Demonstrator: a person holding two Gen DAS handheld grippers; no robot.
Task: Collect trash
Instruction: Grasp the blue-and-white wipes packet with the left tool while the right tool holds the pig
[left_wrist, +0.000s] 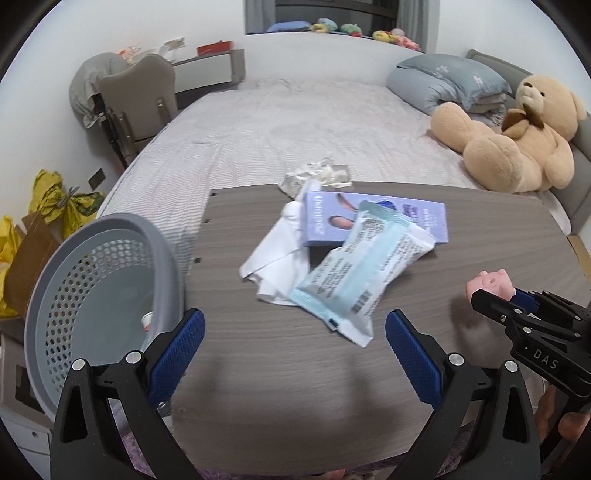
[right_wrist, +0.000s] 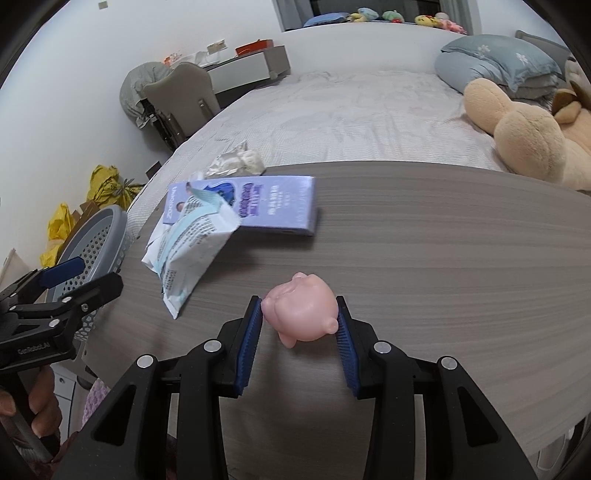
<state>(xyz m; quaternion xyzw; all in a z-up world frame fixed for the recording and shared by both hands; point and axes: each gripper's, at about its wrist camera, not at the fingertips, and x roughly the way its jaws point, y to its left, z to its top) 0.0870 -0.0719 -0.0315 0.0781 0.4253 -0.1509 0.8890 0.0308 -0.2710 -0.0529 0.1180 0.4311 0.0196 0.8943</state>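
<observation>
Left wrist view shows the wooden table (left_wrist: 332, 387), with the grey basket (left_wrist: 107, 295) at its left edge and the wet-wipe packet (left_wrist: 354, 273) on it. My left gripper (left_wrist: 295, 343) hovers released, tilted downward. My right gripper (right_wrist: 300, 332) clenches the pink pig toy (right_wrist: 301, 314) above the table.

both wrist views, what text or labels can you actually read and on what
"DAS": white letters on the black body of the right gripper, seen from the left wrist.
"GenRobot.AI": on the black body of the left gripper, seen from the right wrist.
Purple box: sideways brand word and blue lettering, too blurred to read.
White and teal packet: dense small print and a barcode, too small to read.
</observation>
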